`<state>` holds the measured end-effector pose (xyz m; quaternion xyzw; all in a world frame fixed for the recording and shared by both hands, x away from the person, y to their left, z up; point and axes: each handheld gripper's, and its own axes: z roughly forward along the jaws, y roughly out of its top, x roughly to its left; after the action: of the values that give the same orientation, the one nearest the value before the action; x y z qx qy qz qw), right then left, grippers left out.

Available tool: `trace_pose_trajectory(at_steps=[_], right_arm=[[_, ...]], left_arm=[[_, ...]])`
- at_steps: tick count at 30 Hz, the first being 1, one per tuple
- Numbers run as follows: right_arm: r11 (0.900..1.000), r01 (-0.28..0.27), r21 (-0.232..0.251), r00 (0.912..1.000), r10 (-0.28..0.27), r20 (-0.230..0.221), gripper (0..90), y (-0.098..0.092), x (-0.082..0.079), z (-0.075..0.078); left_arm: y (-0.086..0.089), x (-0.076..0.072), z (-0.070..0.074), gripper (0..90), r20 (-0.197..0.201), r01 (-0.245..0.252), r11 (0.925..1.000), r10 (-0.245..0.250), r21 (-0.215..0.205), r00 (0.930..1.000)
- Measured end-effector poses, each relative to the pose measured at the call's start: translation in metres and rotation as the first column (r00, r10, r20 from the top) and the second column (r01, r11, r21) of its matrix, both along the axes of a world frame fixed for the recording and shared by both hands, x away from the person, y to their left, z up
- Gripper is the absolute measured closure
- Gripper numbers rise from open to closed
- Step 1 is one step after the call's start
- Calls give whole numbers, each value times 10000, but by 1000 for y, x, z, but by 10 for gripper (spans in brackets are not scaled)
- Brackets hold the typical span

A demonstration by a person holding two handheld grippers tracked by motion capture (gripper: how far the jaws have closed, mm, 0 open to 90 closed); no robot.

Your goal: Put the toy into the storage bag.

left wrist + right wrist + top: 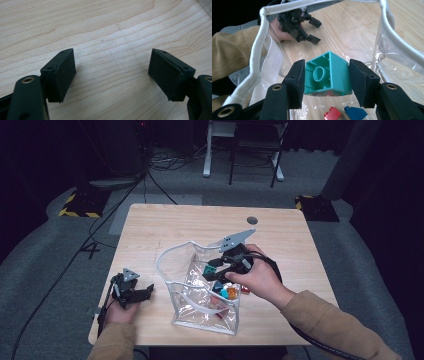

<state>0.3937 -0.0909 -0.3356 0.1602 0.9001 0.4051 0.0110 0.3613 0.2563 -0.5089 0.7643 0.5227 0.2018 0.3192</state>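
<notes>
**Fingers clamp a teal brick inside the clear bag's mouth**

Fingers (297, 82) of the right gripper (327, 83) press on both sides of a teal brick (327, 73), its hollow underside facing the camera, so the brick is held firmly and hangs within the opening of the clear bag (202, 312). From above, the right gripper (216, 269) reaches down through the bag's white-trimmed rim (165, 252), carrying the brick over the bag's floor.

Some of the packing looks done: a red brick (332, 113) and a blue brick (355, 113) already lie at the bottom, and orange and blue pieces (227, 293) show through the plastic. By my reading, what is left for this brick is to lower it a little and let go, clear of the ones below.

The left gripper (134, 292) rests on the table (280, 235) just beside the bag, its fingers (62, 75) spread wide with nothing but bare wood between them. The bag's soft wall and rim crowd close around the right gripper and could snag it on the way out.
</notes>
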Motion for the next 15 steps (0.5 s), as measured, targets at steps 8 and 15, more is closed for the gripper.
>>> trace_pose_trajectory(at_steps=[8,15], right_arm=[[10000,57,22,10000,-57,69,334,-2,0,2],[9972,151,731,9993,-177,344,318,-11,-3,18]], left_arm=[[0,0,0,223,0,-2,10000,2,-1,10000],[0,0,0,223,-1,2,10000,-2,2,10000]])
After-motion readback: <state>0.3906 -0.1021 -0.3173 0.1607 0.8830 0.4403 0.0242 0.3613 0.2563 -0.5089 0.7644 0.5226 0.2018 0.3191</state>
